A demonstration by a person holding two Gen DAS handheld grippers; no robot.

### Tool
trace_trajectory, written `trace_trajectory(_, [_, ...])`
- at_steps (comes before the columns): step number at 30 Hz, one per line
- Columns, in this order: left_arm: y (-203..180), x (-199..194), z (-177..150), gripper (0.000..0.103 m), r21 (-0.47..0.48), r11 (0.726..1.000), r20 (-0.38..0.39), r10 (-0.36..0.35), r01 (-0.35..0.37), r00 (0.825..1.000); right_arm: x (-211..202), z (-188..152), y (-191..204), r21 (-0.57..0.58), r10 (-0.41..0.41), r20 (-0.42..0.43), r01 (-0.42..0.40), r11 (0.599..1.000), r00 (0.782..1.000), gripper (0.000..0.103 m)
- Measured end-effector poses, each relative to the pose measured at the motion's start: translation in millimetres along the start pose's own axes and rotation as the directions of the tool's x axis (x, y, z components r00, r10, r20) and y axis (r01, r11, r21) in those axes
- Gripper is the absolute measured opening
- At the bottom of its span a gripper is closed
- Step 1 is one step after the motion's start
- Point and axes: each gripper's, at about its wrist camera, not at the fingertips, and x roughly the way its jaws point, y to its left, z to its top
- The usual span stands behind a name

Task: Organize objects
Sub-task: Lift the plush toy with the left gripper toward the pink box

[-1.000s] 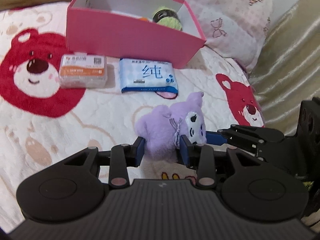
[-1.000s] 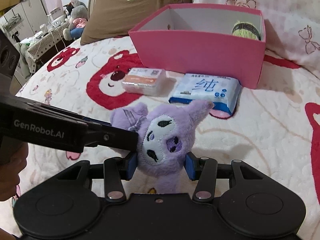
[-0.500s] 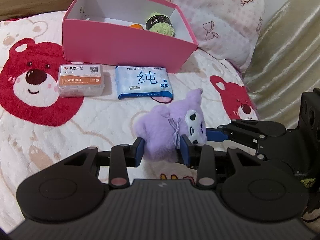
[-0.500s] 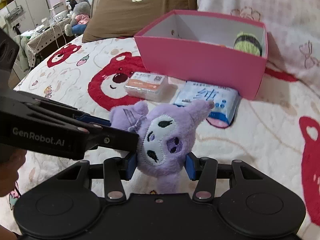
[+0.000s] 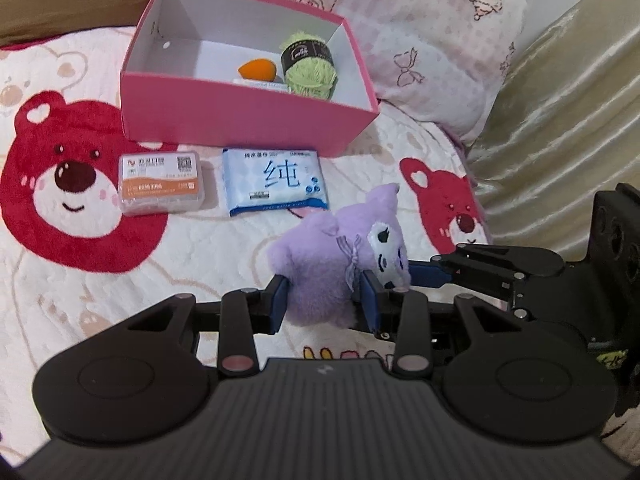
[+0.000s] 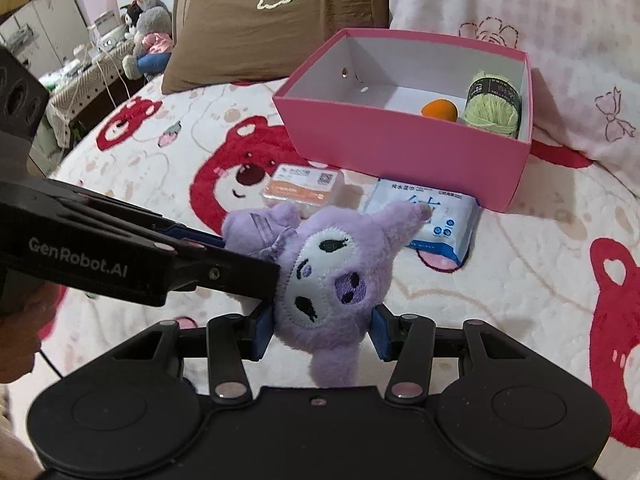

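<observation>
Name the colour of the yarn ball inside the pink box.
Light green yarn ball, black label; clearest in the left wrist view.

I am looking at a home bedroom: a bed (image 6: 520, 280) with a bear-print blanket, a brown pillow (image 6: 256, 24), pink pillows (image 5: 432, 40), and soft toys (image 6: 146, 28) heaped beyond.

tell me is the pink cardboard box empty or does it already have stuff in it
Not empty. The open-topped pink cardboard box holds a ball of green yarn and a small orange egg-shaped thing at one end; the rest shows bare white floor.
</observation>
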Motion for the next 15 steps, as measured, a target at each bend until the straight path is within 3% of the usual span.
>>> trace_trajectory(8, [1, -23, 32, 0.036, -0.007, 1.0, 0.019, -0.007, 0.007, 1.0, -16, 26, 4, 0.009, 0.011, 0.056, -0.012, 1.0, 0.998, 0.055])
trace_trajectory(15, [-17, -40, 62, 0.036, 0.05, 0.996, 0.018, 0.071, -0.072, 0.997, -23, 51, 7, -0.005, 0.021, 0.121, -0.021, 1.0, 0.992, 0.054])
